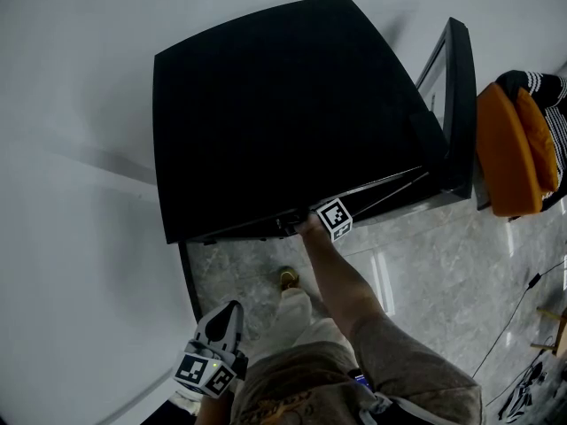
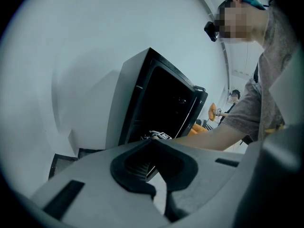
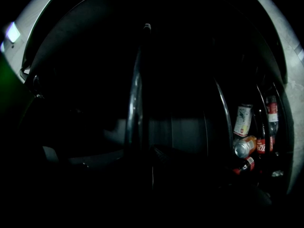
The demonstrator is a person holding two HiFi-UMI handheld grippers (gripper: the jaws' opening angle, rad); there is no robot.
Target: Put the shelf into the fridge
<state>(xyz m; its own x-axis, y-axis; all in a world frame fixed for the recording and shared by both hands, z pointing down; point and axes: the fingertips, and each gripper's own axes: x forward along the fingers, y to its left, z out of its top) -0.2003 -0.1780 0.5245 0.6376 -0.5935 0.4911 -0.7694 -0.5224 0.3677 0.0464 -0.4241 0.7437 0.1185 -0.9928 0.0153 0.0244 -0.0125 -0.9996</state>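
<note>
The shelf [image 3: 134,94] is already partly inside the fridge [image 1: 283,104]. It shows as a pale strip running from the jaws straight into the dark inside, so its long side points inward. The right gripper [image 1: 323,221] is at the front edge of the fridge. Its jaws are very dark but look almost together, and I judge they hold the near edge of the shelf. Bottles [image 3: 243,120] stand to the right inside. The left gripper [image 1: 226,319] hangs well away from the fridge, closed and empty, so pushing the shelf in falls to the right one.
</note>
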